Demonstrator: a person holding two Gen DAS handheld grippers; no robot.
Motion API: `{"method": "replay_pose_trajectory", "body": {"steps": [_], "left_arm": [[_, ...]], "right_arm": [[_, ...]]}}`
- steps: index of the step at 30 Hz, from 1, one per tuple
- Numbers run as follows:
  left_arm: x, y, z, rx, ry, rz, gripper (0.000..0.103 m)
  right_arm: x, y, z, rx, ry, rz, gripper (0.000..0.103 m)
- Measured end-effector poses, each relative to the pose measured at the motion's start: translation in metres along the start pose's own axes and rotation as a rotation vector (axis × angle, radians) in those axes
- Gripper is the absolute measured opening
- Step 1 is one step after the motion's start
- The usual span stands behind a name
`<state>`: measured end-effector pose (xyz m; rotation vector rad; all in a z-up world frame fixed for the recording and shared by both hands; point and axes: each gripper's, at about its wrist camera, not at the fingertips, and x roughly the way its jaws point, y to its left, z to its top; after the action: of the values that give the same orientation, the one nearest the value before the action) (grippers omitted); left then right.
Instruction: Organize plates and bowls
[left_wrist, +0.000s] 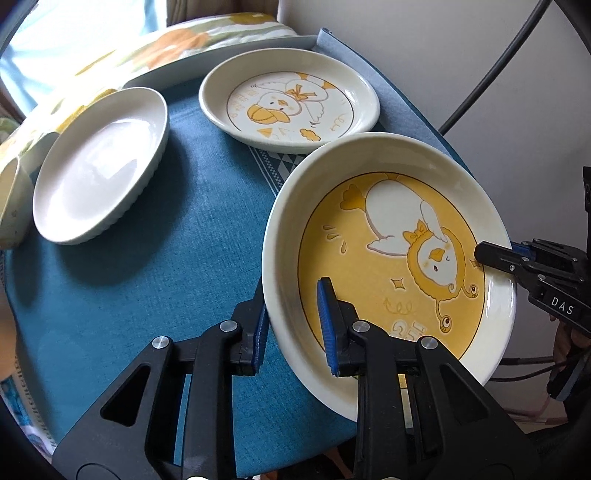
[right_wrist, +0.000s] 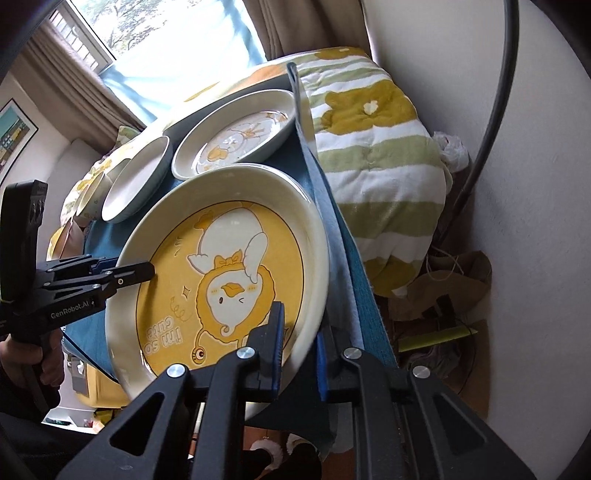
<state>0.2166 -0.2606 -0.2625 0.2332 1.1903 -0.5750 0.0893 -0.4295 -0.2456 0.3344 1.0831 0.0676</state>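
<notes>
A yellow duck plate (left_wrist: 388, 258) is held tilted above the blue cloth, gripped at opposite rims. My left gripper (left_wrist: 295, 332) is shut on its near rim, one finger inside and one outside. My right gripper (right_wrist: 299, 354) is shut on the opposite rim of the same plate (right_wrist: 221, 277). The right gripper also shows in the left wrist view (left_wrist: 495, 258), and the left gripper in the right wrist view (right_wrist: 140, 273). A white duck plate (left_wrist: 291, 99) and a plain white ribbed plate (left_wrist: 99, 166) lie on the cloth behind.
The blue tablecloth (left_wrist: 147, 277) covers a small table whose right edge runs beside a white wall (left_wrist: 461, 55). A floral blanket (right_wrist: 369, 147) lies behind. A bowl's edge (left_wrist: 11, 206) shows at far left. Bags and clutter (right_wrist: 443, 295) sit on the floor.
</notes>
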Motion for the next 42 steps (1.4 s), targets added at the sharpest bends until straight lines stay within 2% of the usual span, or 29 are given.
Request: {"method": "replay_pose_trajectory", "body": {"steps": [5, 10, 17, 21, 26, 32, 36, 42], "left_arm": [[-0.027, 0.021, -0.005, -0.037, -0.052, 0.019, 0.022], [-0.070, 0.052, -0.023, -0.093, -0.110, 0.050, 0.022], [-0.123, 0.120, -0.057, -0.189, -0.163, 0.108, 0.022], [-0.135, 0.163, -0.081, -0.232, -0.161, 0.140, 0.022], [-0.134, 0.216, -0.118, -0.296, -0.124, 0.149, 0.022], [-0.108, 0.265, -0.153, -0.345, -0.069, 0.142, 0.022], [-0.092, 0.286, -0.171, -0.343, -0.041, 0.131, 0.022], [-0.089, 0.301, -0.179, -0.327, -0.066, 0.129, 0.022]], "right_arm": [[-0.009, 0.020, 0.011, -0.063, -0.026, 0.006, 0.014], [-0.017, 0.059, 0.026, -0.148, -0.046, 0.035, 0.014], [-0.008, 0.134, 0.038, -0.258, -0.046, 0.095, 0.014], [0.012, 0.178, 0.037, -0.292, -0.027, 0.128, 0.014], [0.041, 0.230, 0.025, -0.332, 0.011, 0.148, 0.014], [0.085, 0.276, 0.005, -0.330, 0.077, 0.141, 0.014], [0.111, 0.292, -0.004, -0.327, 0.103, 0.129, 0.014], [0.124, 0.301, -0.011, -0.317, 0.085, 0.138, 0.014]]}}
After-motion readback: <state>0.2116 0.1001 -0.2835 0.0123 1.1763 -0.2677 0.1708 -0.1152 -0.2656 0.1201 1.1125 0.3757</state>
